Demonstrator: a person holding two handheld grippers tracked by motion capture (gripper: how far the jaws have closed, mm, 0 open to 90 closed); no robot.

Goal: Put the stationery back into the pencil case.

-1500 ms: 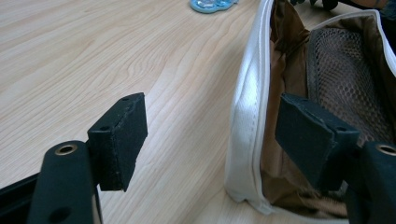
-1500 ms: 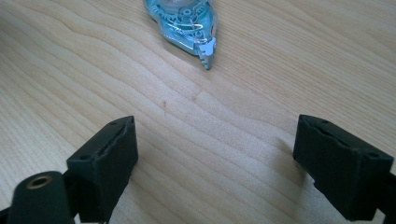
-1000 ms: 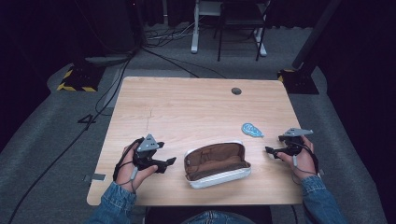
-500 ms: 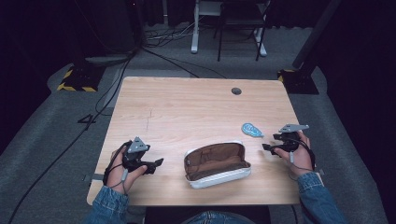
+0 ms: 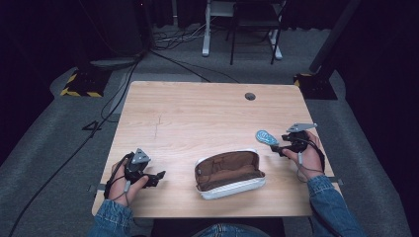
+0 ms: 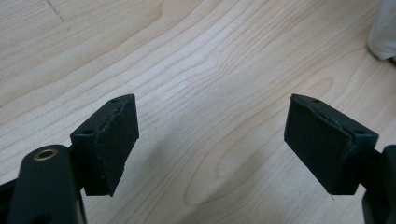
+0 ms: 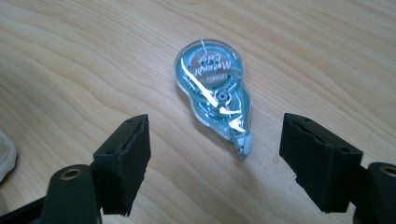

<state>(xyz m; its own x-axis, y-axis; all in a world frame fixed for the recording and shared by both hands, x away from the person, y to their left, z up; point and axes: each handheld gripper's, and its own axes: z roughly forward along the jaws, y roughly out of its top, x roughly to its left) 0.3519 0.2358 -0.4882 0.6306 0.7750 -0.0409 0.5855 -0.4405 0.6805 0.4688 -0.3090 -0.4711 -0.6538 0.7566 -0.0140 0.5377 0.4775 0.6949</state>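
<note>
A blue see-through correction tape dispenser (image 5: 267, 137) (image 7: 212, 86) lies flat on the wooden table (image 5: 197, 113), right of an open pencil case (image 5: 228, 173) that is brown inside and white outside. My right gripper (image 5: 274, 148) (image 7: 215, 154) points at the dispenser. Its jaws have just been closing but stand open, with the dispenser's narrow tip lying between them, untouched. My left gripper (image 5: 159, 177) (image 6: 210, 140) is low over bare wood near the front left corner. Its jaws have just been opening and hold nothing.
The pencil case's white edge (image 6: 385, 32) shows at the far right of the left gripper view. A round cable hole (image 5: 250, 96) sits near the table's far edge. Cables and stands lie on the floor beyond the table.
The left hand slid left and toward the near edge, away from the pencil case. The right hand moved away from the near edge and closer to the tape dispenser.
</note>
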